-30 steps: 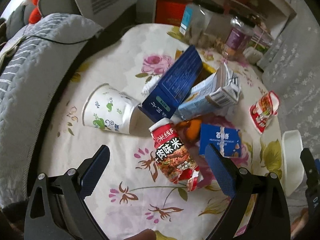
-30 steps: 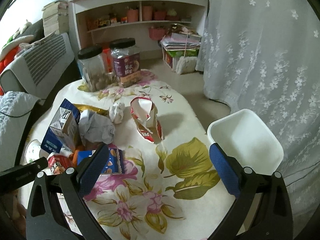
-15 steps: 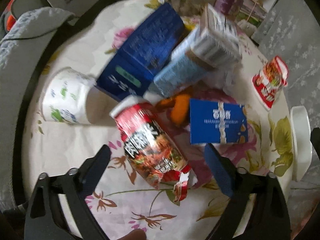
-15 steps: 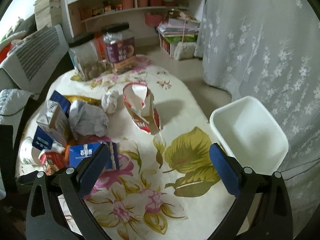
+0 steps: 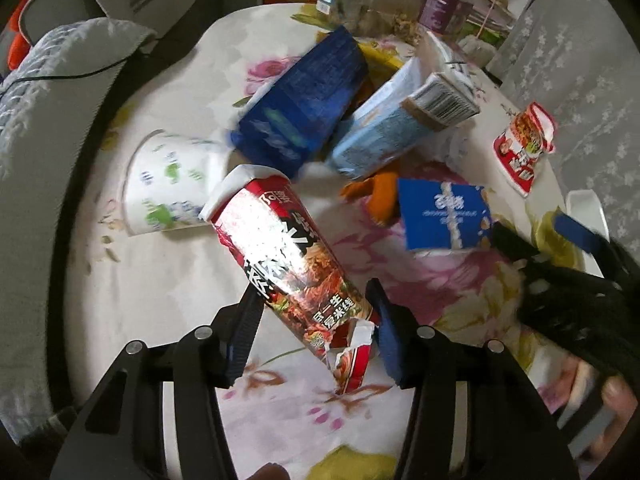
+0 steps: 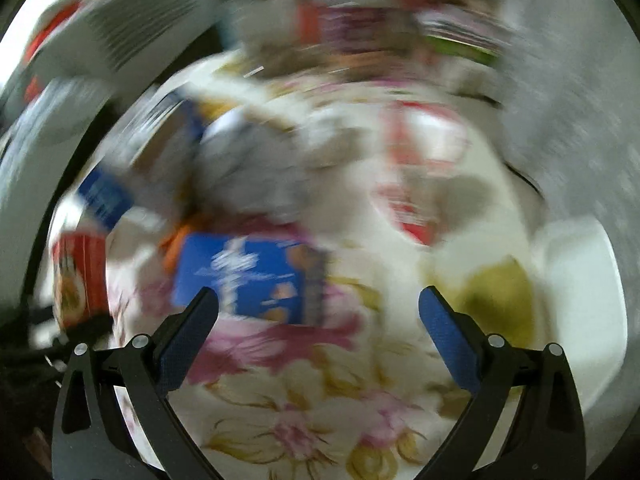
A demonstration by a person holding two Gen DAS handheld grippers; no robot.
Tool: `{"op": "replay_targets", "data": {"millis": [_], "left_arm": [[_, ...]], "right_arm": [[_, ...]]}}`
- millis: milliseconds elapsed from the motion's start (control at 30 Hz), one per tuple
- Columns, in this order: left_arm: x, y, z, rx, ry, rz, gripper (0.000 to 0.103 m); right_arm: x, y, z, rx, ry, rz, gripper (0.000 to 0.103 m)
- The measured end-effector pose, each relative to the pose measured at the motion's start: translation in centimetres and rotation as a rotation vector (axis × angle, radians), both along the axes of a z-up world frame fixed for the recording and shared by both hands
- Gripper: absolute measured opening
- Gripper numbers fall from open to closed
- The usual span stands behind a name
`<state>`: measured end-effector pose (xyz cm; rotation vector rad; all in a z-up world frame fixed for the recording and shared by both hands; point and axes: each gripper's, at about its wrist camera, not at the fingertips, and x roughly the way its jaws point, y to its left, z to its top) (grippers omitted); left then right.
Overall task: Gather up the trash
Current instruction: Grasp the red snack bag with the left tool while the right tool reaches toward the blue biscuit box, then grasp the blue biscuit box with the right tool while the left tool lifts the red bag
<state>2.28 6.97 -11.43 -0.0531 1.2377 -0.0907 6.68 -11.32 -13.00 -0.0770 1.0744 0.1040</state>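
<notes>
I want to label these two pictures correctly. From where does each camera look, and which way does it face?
Left wrist: on the left gripper, facing steeply down at the red snack pack between its closing jaws; a fingertip shows.
Right wrist: on the right gripper, jaws open, facing down at the floral tablecloth; blurred.
Shared: blue box, white bin.

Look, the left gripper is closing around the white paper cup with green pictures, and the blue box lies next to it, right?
Not quite. The left gripper is closing around the red noodle packet, not the white paper cup, which lies on its side just beyond. The left wrist view shows this. The blue box does lie nearby on the flowered tablecloth.
</notes>
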Motion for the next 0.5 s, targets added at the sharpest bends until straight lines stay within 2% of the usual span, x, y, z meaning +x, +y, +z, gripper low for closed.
{"op": "replay_targets", "data": {"millis": [100,200,267,400,433,500], "left_arm": [[-0.8,1.6,0.2,0.002,0.019,0.002,0.052],[0.2,3.3,-0.7,0.005,0.031,0.016,0.053],[0.3,3.6,-0.7,-0.006,0.039,0.026,0.053],[0.1,3.4,-0.5,-0.016,0.04,0.014,0.053],[0.1,3.1,-0.5,-0.012,0.036,0.005,0.053],[0.3,2.7,-0.5,-0.007,0.029,-0.008,0.053]], "right_arm": [[-0.2,3.5,-1.2,-0.109,-0.019,0.247,0.096],[0.0,5.6,-2.2,-0.205,-0.052,0.395,0.096],[1.0,6.0,-2.8,-0.233,-0.048,0.407,0.096],[2.7,6.1,-3.5,-0.226,-0.03,0.413,0.094],[2.7,6.0,-3.6,-0.214,-0.02,0.409,0.092],[2.5,5.9,-3.6,-0.135,0.017,0.403,0.06]]}}
